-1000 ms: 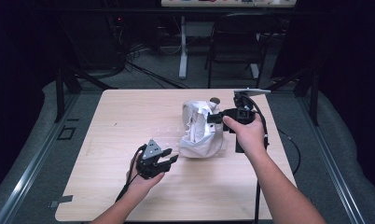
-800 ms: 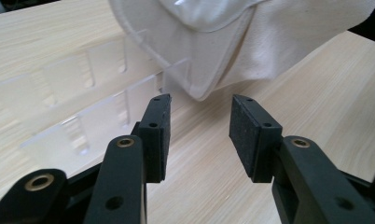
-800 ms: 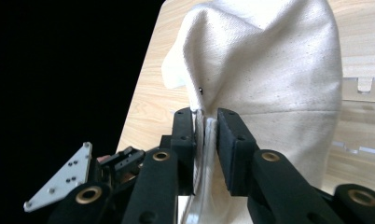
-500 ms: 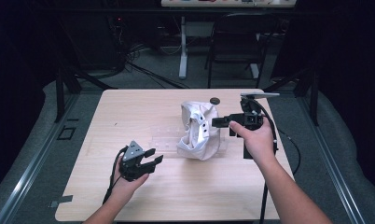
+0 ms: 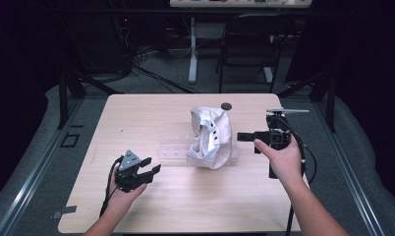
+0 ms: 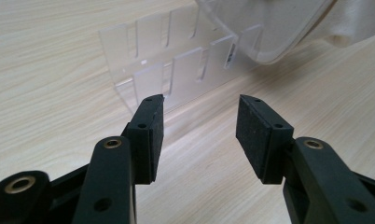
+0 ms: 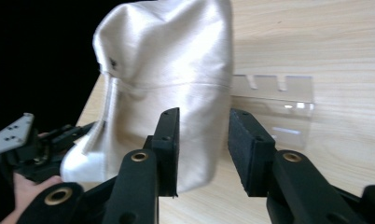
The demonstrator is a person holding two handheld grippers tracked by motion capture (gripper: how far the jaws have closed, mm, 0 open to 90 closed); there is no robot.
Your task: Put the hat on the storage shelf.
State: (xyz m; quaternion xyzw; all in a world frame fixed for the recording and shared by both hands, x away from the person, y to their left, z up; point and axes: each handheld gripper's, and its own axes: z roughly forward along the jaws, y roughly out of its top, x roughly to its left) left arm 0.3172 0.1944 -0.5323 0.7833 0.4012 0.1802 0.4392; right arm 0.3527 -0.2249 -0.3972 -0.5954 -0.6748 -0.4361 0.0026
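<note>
Cream cap (image 5: 210, 137): we count one, mid-table.
Clear rack (image 6: 176, 70): one.
Left gripper (image 5: 149, 169): jaws apart, empty.
Right gripper (image 5: 240, 136): jaws apart, empty.
Table (image 5: 136, 113): near edge open.

a dim lab or recording studio. a bare light-wood surface (image 5: 151, 118) stands alone on grey carpet (image 5: 33, 162), framed by dark metal rails (image 5: 23, 187). behind it, loose cables (image 5: 146, 64) run across the floor beside a white desk leg (image 5: 192, 54) and a black chair (image 5: 249, 44). black surroundings enclose the setup.
</note>
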